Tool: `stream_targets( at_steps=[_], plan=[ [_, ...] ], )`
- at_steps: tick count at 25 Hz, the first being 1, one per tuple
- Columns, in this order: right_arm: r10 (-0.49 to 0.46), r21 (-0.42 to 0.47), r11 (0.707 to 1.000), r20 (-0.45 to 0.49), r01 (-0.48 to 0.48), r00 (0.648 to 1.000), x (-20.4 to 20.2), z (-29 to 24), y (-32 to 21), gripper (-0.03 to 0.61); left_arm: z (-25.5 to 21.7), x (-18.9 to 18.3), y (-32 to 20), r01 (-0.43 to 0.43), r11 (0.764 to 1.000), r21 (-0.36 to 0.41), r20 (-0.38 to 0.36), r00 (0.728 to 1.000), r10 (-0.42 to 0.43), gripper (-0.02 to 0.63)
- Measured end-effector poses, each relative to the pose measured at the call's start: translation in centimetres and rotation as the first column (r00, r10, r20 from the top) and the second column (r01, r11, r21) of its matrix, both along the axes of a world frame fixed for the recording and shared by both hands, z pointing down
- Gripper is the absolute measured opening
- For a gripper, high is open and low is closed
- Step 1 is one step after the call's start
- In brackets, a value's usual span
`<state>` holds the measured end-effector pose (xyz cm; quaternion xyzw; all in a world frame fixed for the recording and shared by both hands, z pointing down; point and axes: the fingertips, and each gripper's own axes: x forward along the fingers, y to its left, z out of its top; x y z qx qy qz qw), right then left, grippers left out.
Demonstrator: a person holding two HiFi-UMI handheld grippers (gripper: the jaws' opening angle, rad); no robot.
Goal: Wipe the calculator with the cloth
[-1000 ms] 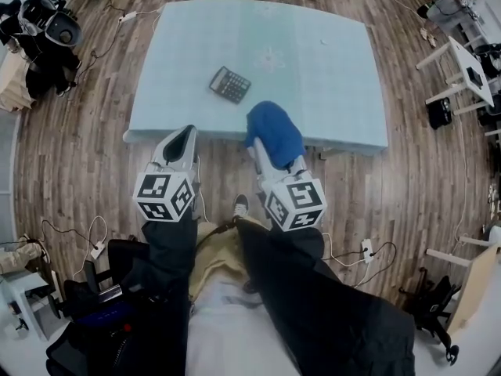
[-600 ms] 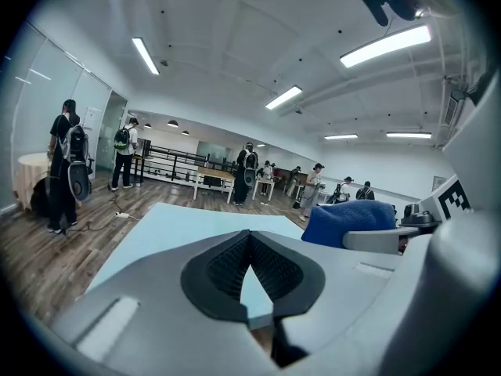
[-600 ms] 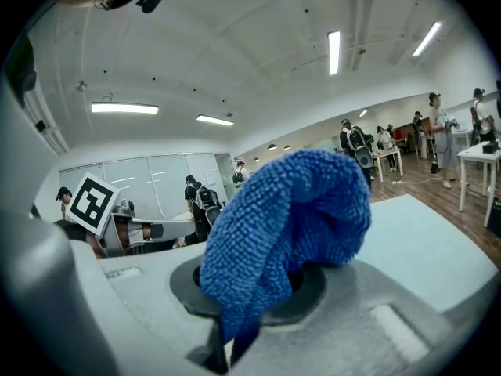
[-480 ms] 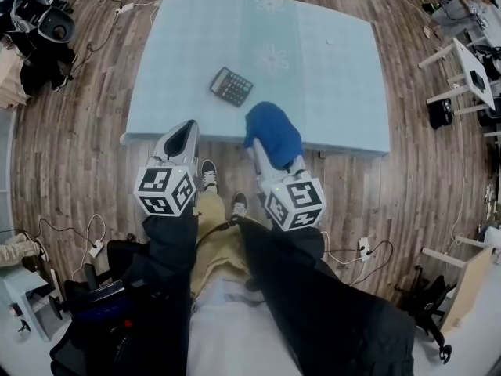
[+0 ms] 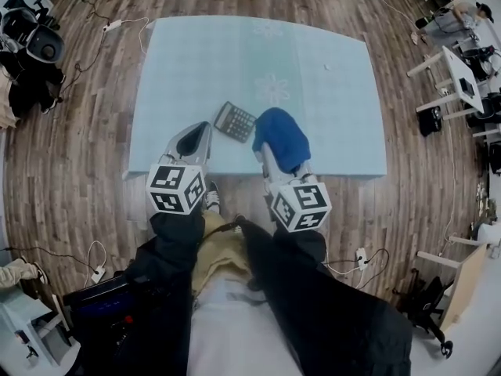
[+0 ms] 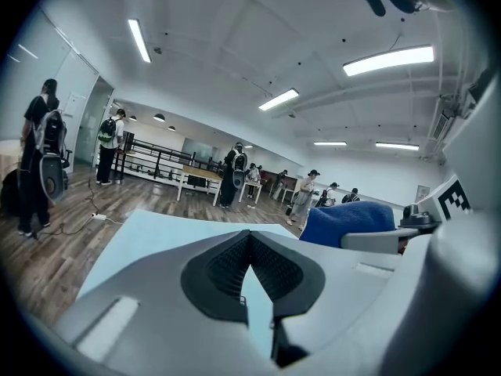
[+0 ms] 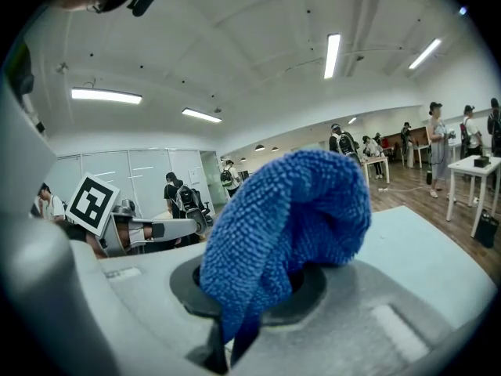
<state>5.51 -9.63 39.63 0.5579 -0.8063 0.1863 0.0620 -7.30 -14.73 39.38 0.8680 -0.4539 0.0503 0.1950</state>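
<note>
The calculator [image 5: 235, 121] is probably light and stiff and may slide on the smooth worktop [image 5: 196, 61], so I would steady it at its side edges, not on the keys. It is dark and flat, and lies askew near the front edge. Just beside it, toward the right edge, the soft blue cloth [image 5: 282, 135] is bunched up and pinched in the right tool [image 7: 243, 319]. The left tool [image 5: 201, 130] is closed at the tips and holds nothing.

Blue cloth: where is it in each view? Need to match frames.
Head view: blue cloth at centre, just right of the calculator.
Left gripper view: cloth right of centre.
Right gripper view: cloth at centre, between the jaws.
Shared landmark: the light blue table.
</note>
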Motion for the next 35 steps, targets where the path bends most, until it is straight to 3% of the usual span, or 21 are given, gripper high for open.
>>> stream_targets(
  at_steps=[9, 17, 25, 31, 35],
  plan=[
    [-0.009, -0.049, 0.999, -0.014, 0.008, 1.0, -3.6, 1.2, -5.8, 0.057, 1.7, -2.8, -6.0, -0.022, 0.998, -0.057, -0.008, 1.0, 0.022, 0.0],
    [0.011, -0.122, 0.992, -0.032, -0.015, 0.999, -3.1, 3.7, -6.9, 0.057, 5.4, -2.2, -7.9, -0.044, 0.988, -0.147, -0.013, 0.999, 0.043, 0.0],
    [-0.052, -0.216, 0.975, -0.01, 0.049, 0.999, -1.1, 8.3, -8.6, 0.057, 10.3, 0.3, -8.2, -0.012, 0.97, -0.241, 0.065, 0.997, 0.028, 0.0],
    [-0.141, -0.292, 0.948, -0.027, 0.127, 0.99, 0.4, 12.3, -9.8, 0.057, 15.4, 1.4, -7.5, 0.045, 0.936, -0.348, 0.124, 0.992, -0.001, 0.0],
    [-0.195, -0.368, 0.915, -0.035, 0.169, 0.98, -0.1, 16.5, -10.0, 0.057, 19.4, 0.8, -6.5, 0.07, 0.898, -0.435, 0.145, 0.989, -0.007, 0.0]
  ],
)
